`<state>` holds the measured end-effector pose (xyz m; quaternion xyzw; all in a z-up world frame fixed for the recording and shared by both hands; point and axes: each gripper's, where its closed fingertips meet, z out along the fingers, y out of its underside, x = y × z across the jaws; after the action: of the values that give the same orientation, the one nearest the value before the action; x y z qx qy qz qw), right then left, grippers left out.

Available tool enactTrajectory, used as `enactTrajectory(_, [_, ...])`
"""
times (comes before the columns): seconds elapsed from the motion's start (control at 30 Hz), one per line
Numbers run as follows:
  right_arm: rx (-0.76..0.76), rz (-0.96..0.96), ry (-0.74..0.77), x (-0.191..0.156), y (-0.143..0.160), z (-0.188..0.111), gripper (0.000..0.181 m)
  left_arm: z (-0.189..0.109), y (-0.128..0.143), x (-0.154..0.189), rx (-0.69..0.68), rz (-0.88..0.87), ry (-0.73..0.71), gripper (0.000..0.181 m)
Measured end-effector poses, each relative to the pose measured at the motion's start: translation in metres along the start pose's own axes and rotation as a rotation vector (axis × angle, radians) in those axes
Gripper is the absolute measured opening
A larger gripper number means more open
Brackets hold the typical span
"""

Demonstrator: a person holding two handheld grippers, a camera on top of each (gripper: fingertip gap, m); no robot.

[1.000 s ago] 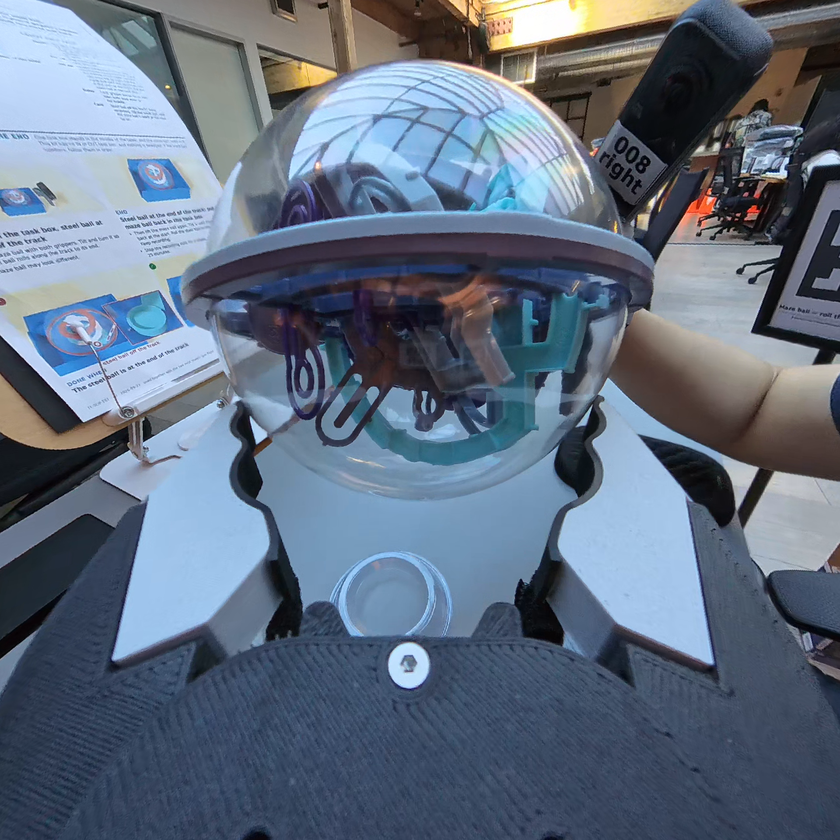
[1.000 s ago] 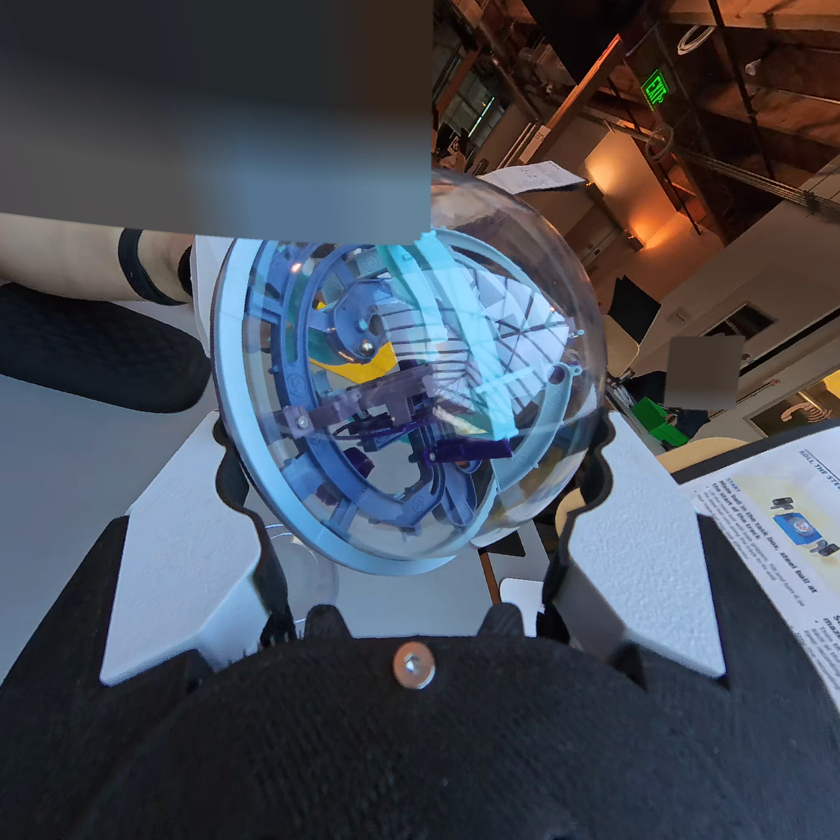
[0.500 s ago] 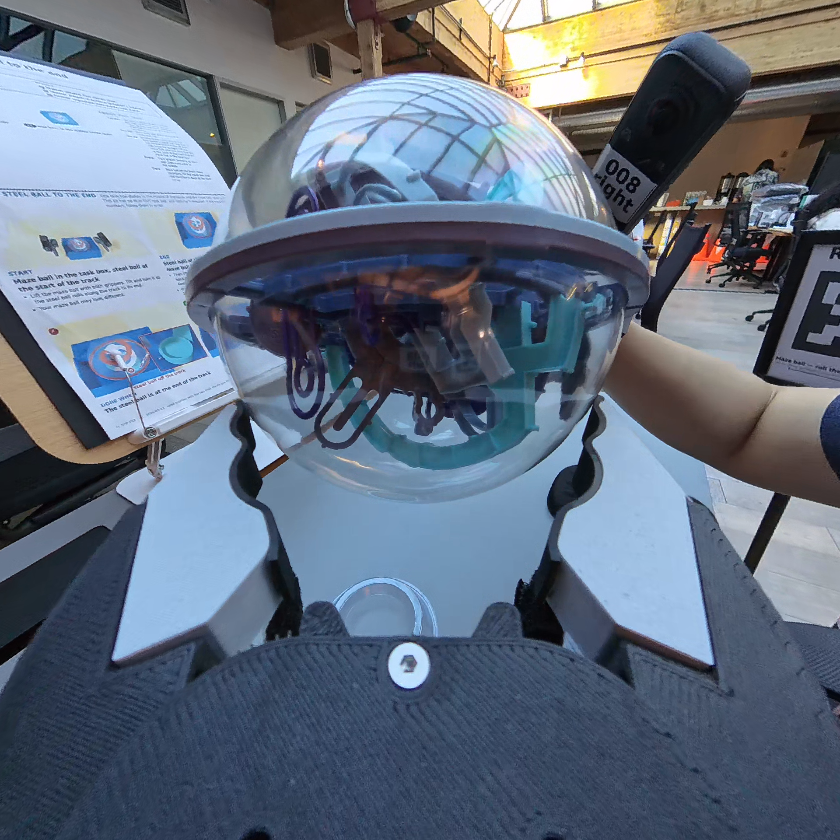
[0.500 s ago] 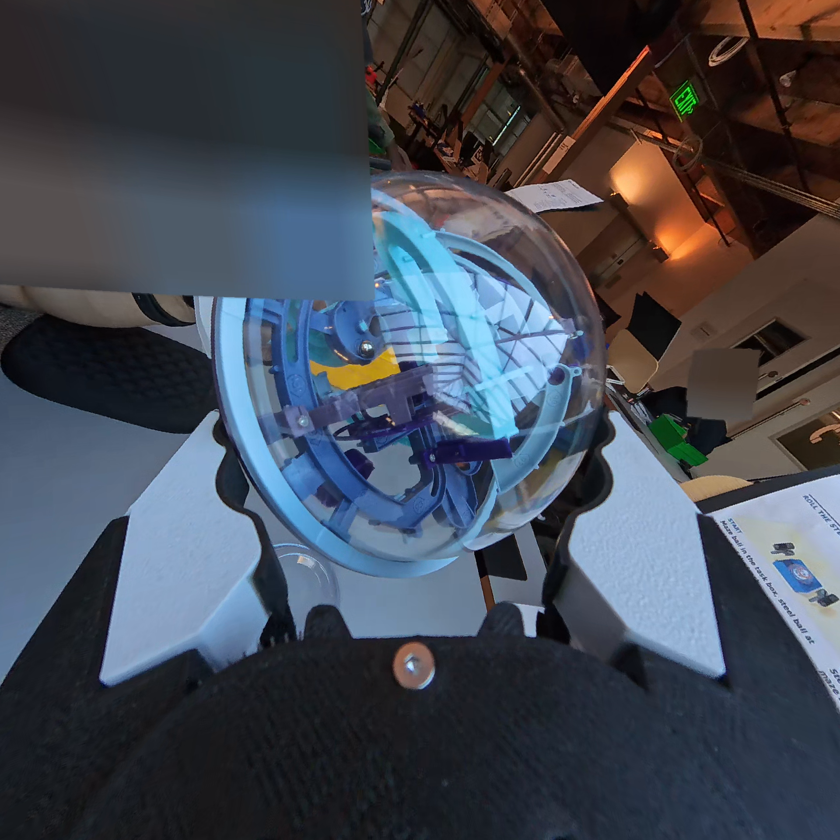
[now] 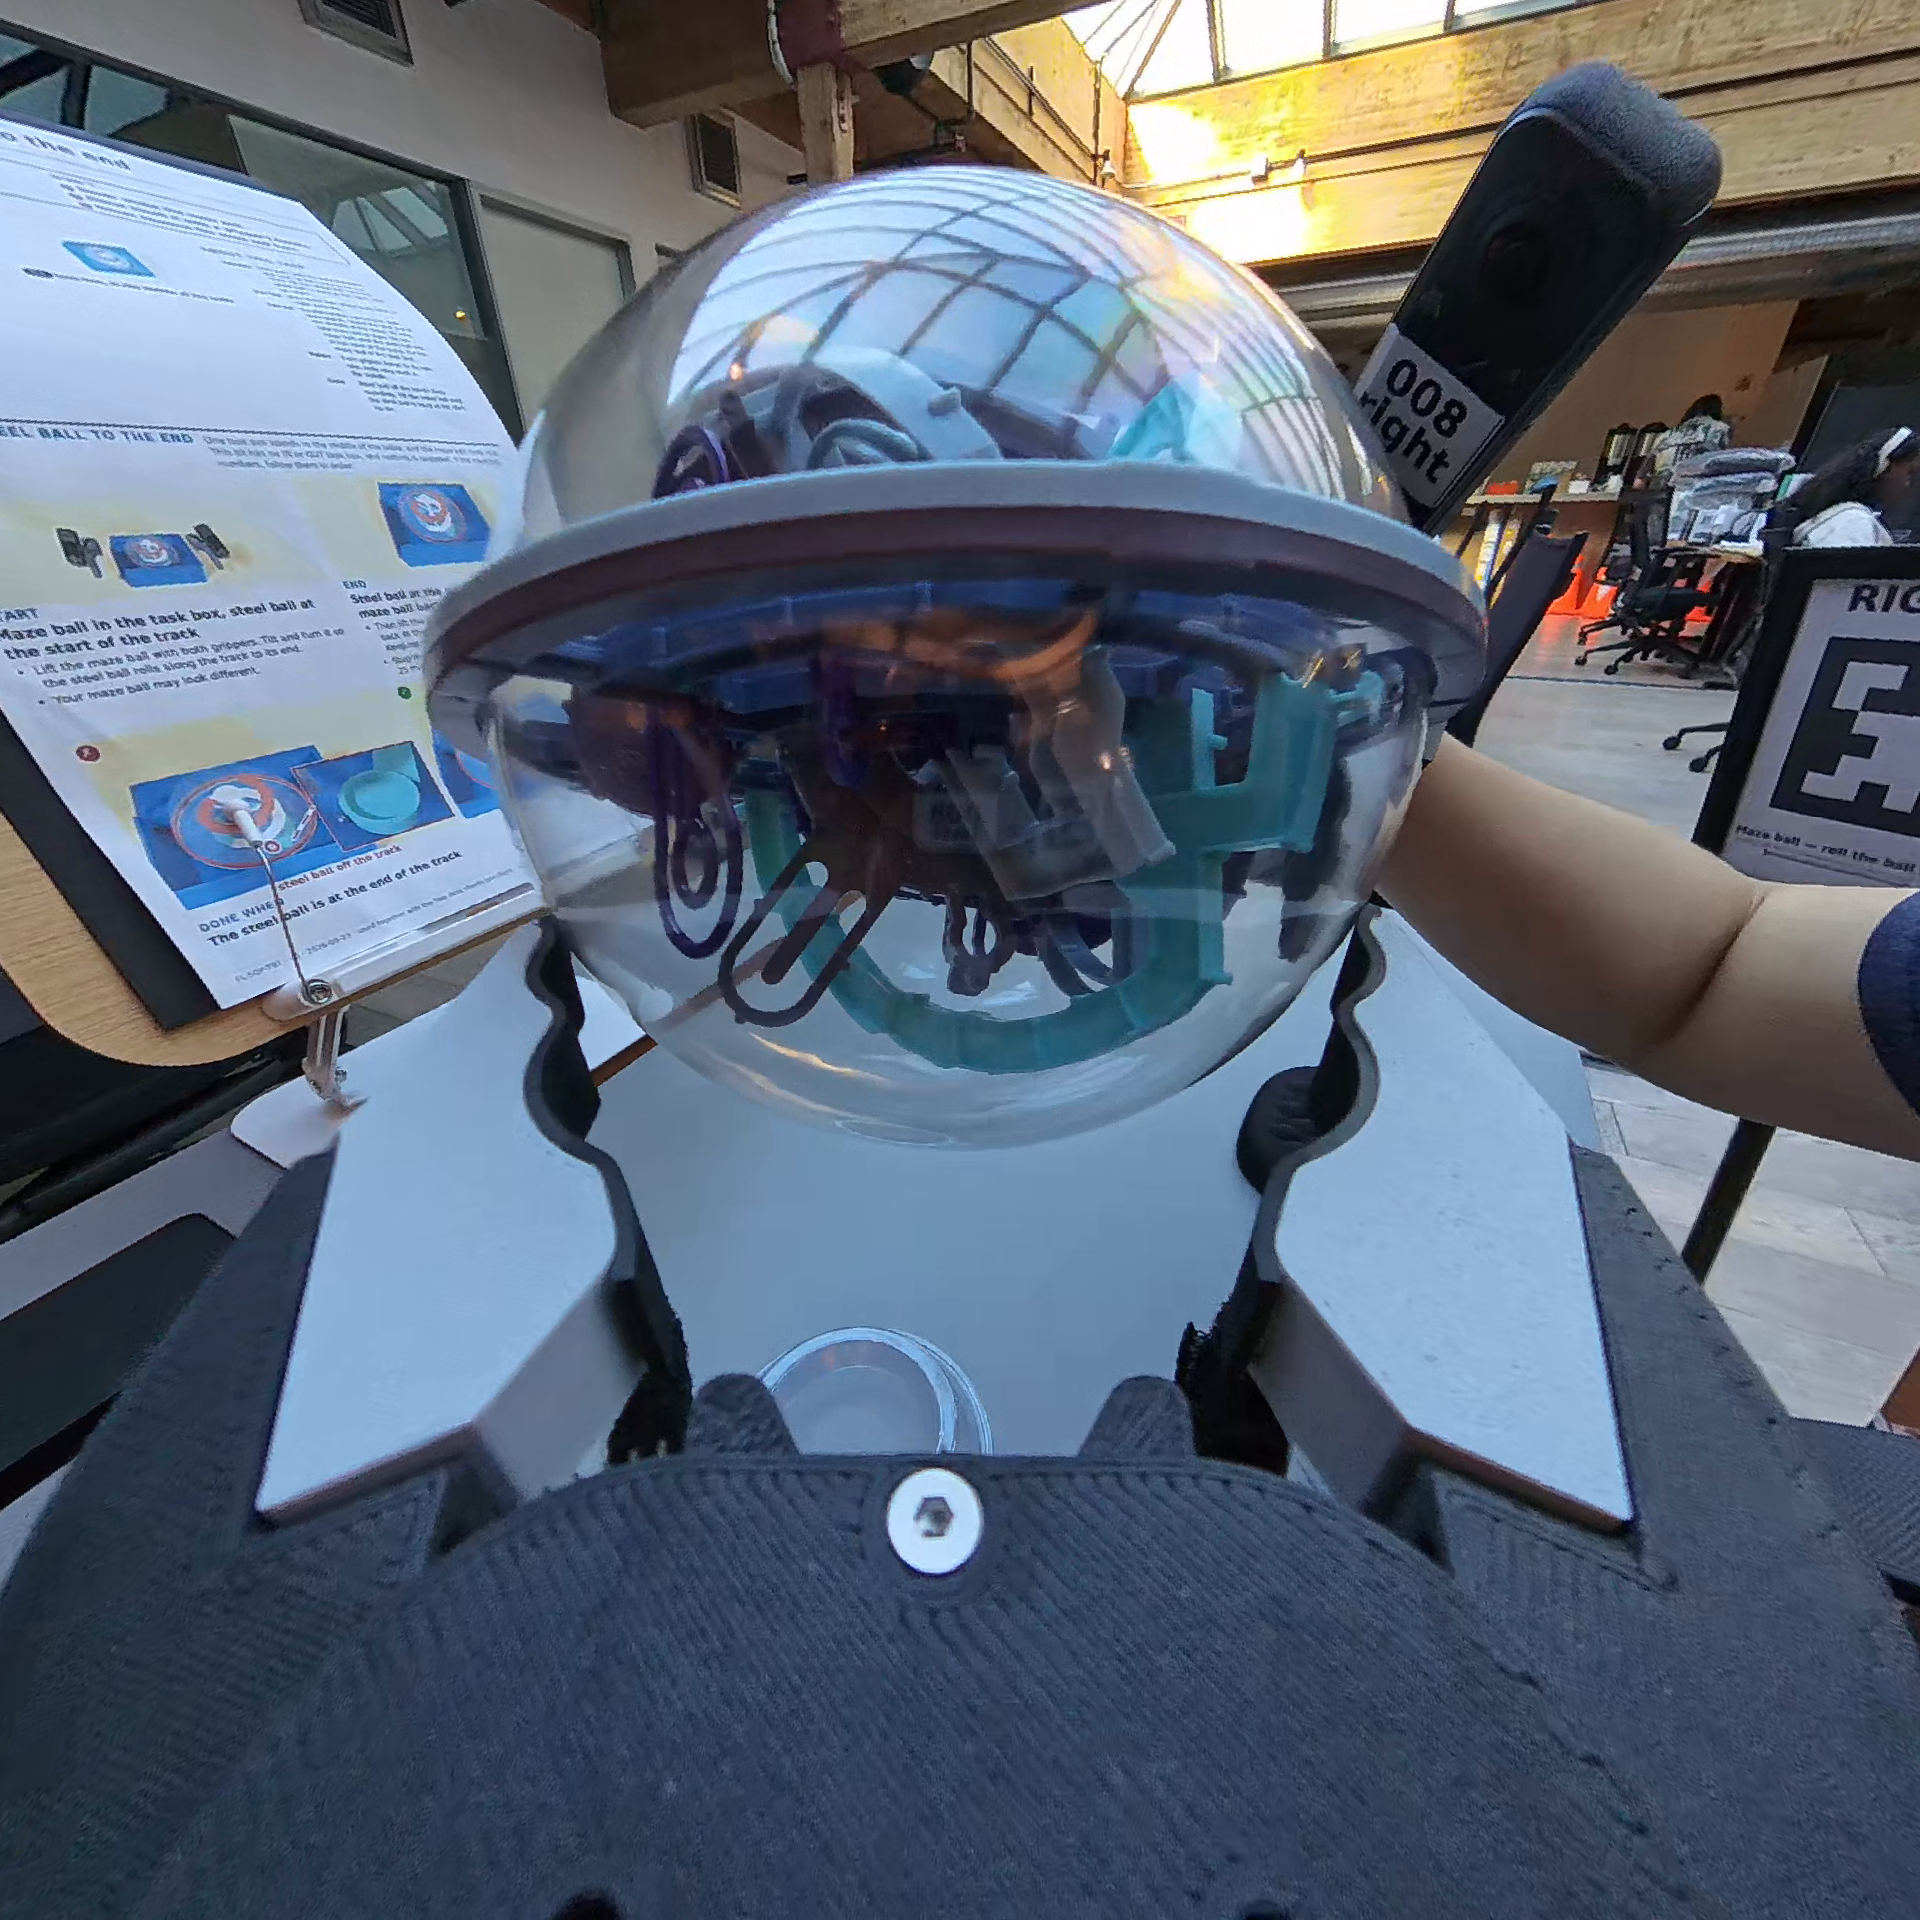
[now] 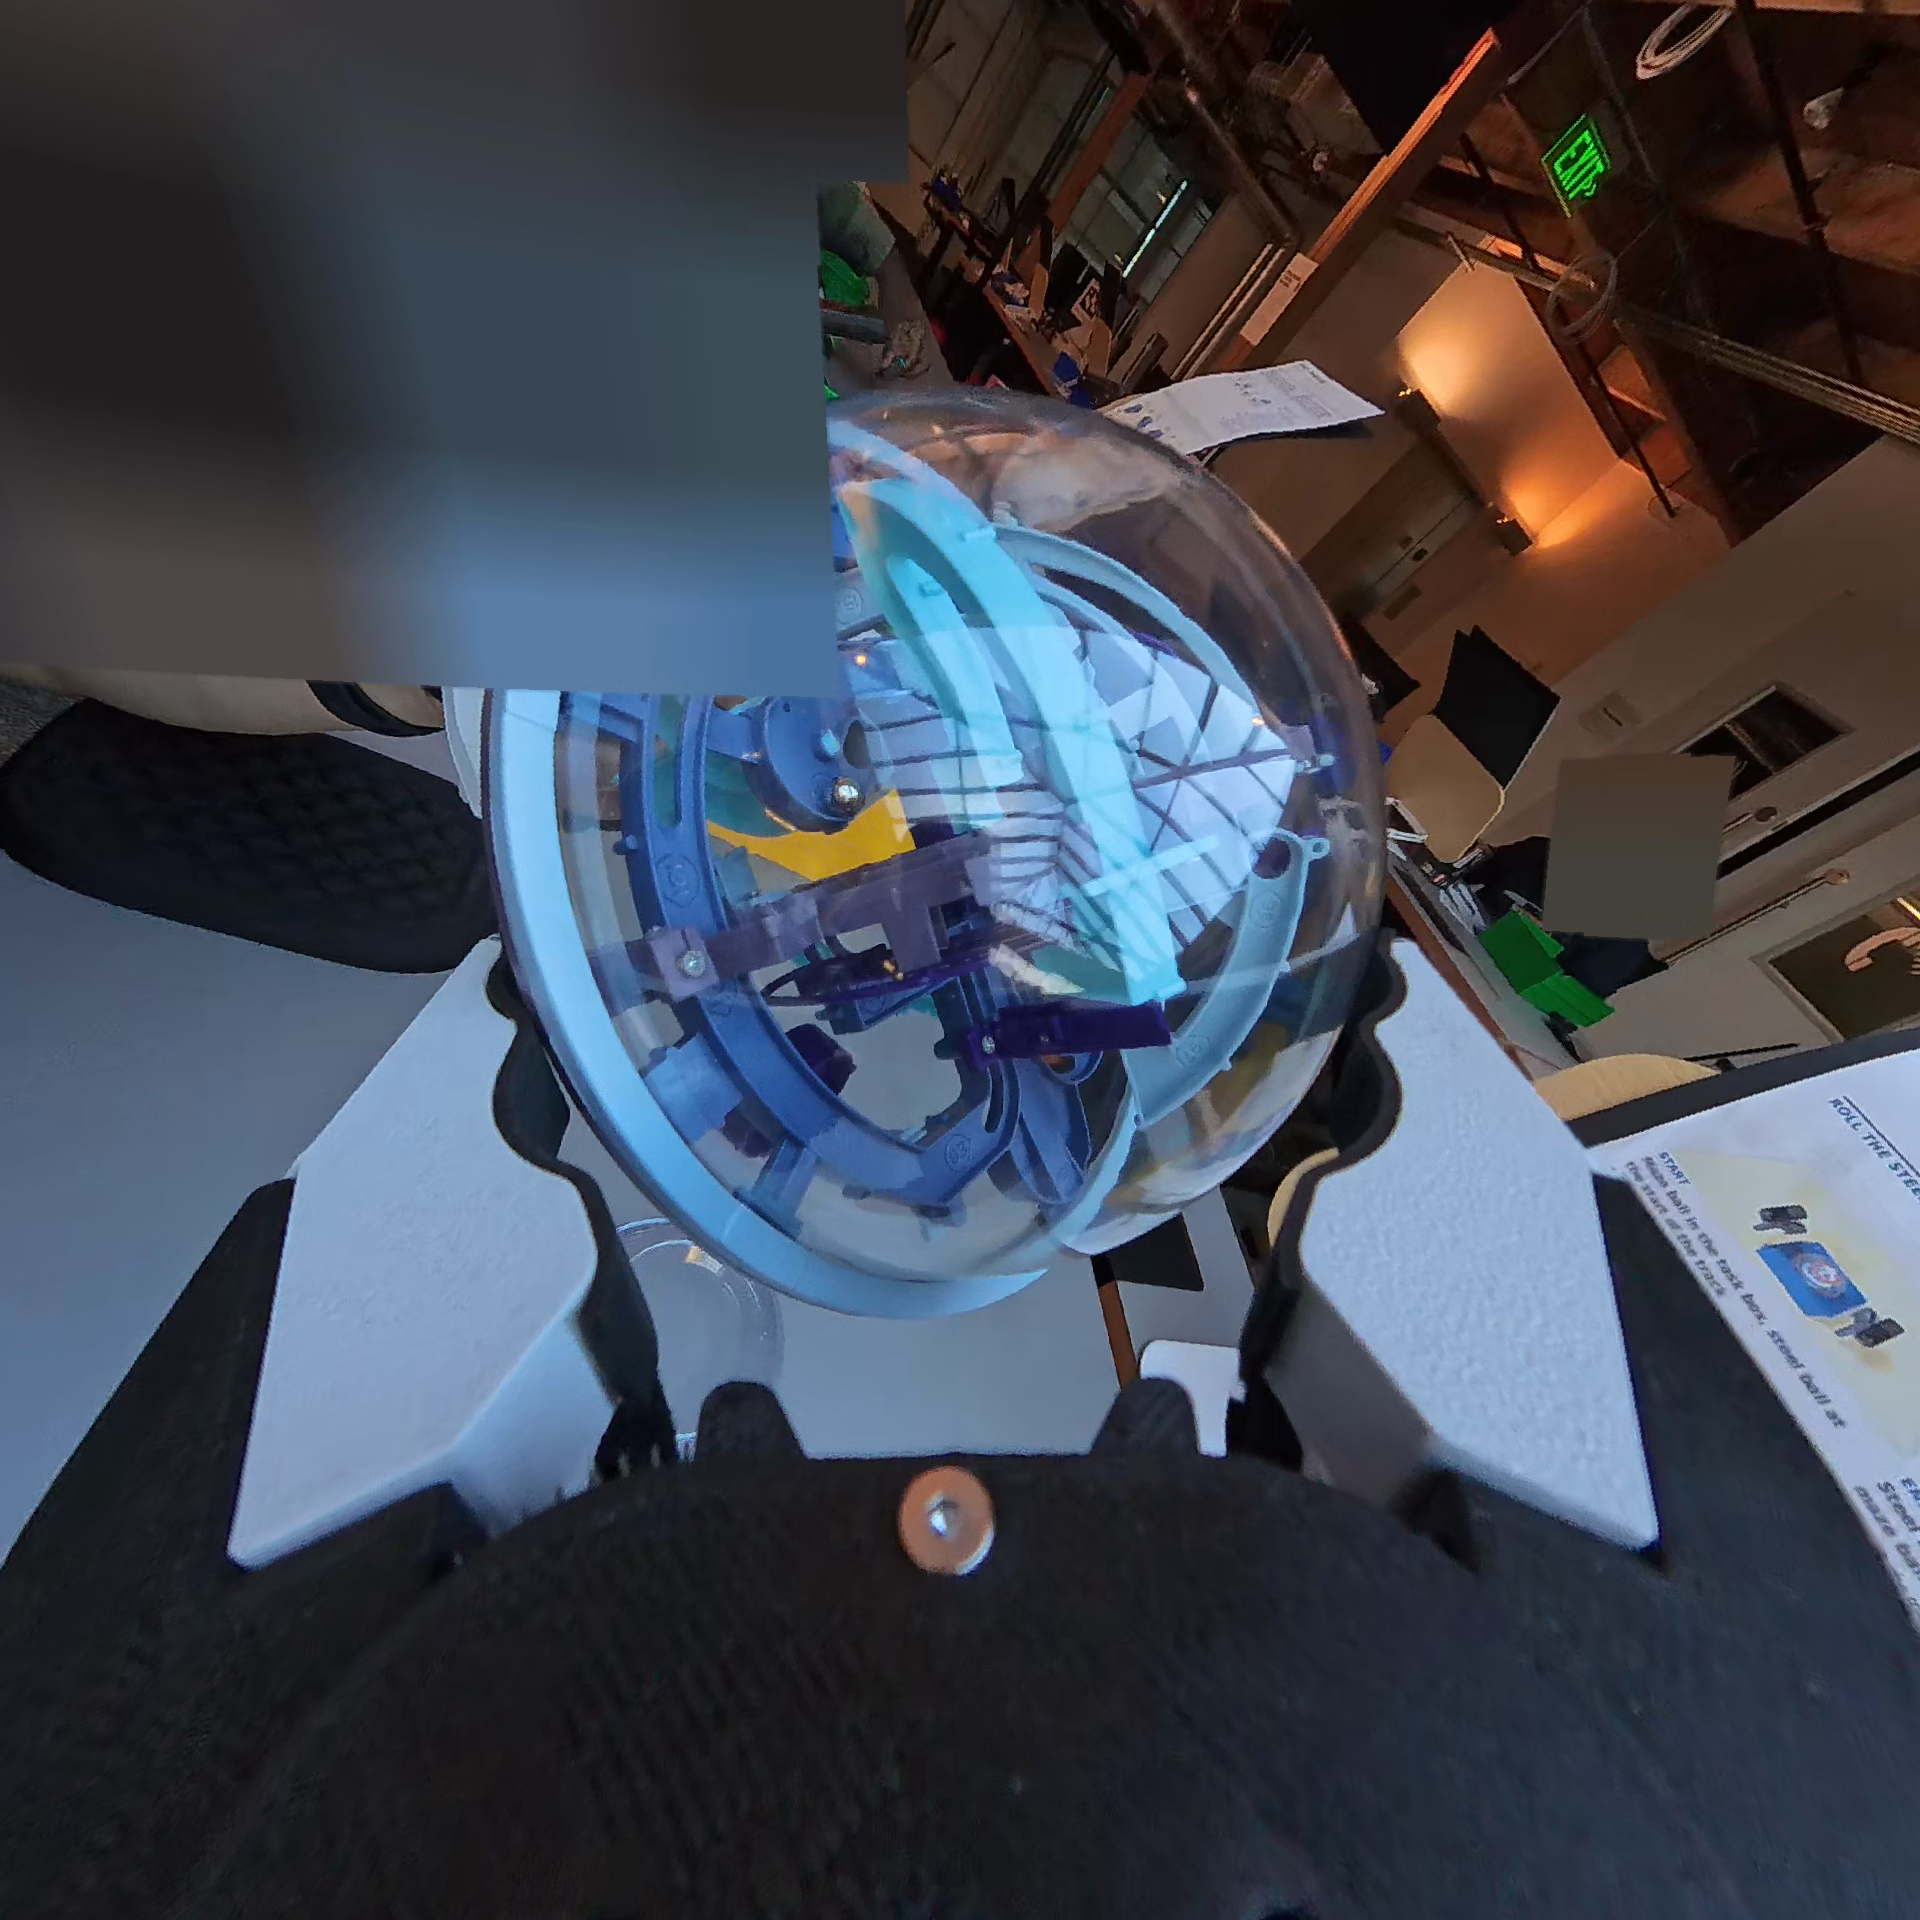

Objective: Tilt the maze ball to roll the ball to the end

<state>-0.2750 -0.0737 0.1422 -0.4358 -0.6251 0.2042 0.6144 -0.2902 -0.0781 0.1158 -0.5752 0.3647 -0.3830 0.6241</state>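
While clamped from two sides at once, one maze ball hangs in mid-air above a pale table, a clear sphere with a grey equator ring, level in the left wrist view and steeply tilted in the right wrist view. Two grippers: left gripper closed onto the lower half of the globe, both black-edged fingers pressed against the shell; right gripper likewise closed onto the sphere, one finger at the ring side, the other on the clear dome. One small steel ball seen, sitting in a blue round piece just above a yellow plate, only in the right wrist view; not findable from the left, lost among purple, teal and blue tracks and glare. One clear round cup on the table below, partly cut off by the left gripper's body. One instruction sheet on a wooden stand at left, cropped by the frame edge. One forearm reaching behind the globe, hand hidden. One black camera stick with a label, rising beyond the ball. One marker sign, cropped at right. Where the track ends, hard to make out.
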Motion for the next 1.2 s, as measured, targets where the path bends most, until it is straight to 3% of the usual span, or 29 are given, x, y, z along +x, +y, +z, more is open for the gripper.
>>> enactTrajectory(0.4, [-0.076, 0.058, 0.004, -0.008, 0.015, -0.001, 0.151, 0.003, 0.017, 0.002, -0.007, -0.084, 0.053, 0.141])
enactTrajectory(1.2, [-0.212, 0.252, -0.039, -0.046, 0.065, 0.001, 0.151, 0.004, 0.082, 0.015, -0.063, -0.329, 0.141, 0.141])
